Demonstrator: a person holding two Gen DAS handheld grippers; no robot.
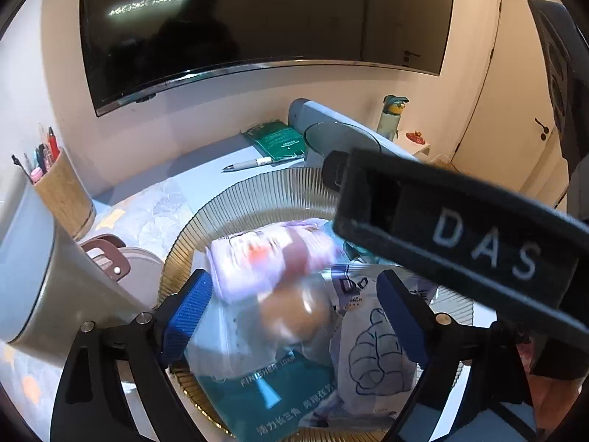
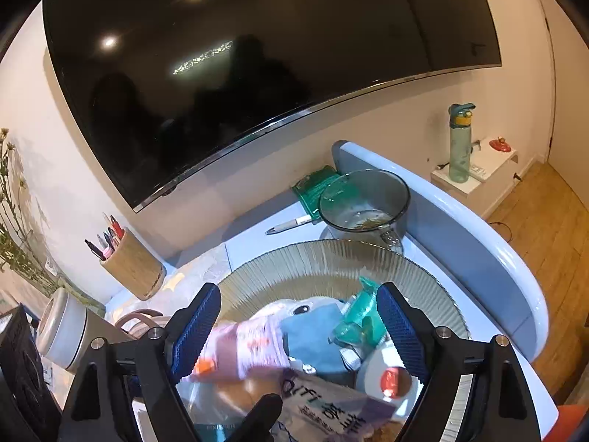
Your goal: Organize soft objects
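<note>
Left wrist view: left tongs (image 1: 294,316) spread wide and released above a ribbed glass plate (image 1: 257,191) on the pale blue tabletop (image 1: 206,169). Heaped on the plate, soft packets: a blurred lilac snack packet (image 1: 257,261), a clear-wrapped bread bun (image 1: 294,316), a teal pack (image 1: 265,405), a white pouch with a blue line drawing (image 1: 371,361). No blue pad pressing on anything. Across the upper right, the black body of the other tool, lettered "DAS" (image 1: 478,250). Behind, a pen cup (image 1: 62,195), a green notebook (image 1: 276,140), a pen (image 1: 250,164).

Right wrist view: right tongs (image 2: 298,328) likewise released, jaws standing apart over the same pile; lilac snack packet (image 2: 250,346), blue cloth (image 2: 313,339), green wrapper (image 2: 359,316) between but untouched. Glass pot (image 2: 364,202) beyond the plate.

Judged progress: well along, the soft goods seen all on the plate; more items elsewhere cannot be told.
</note>
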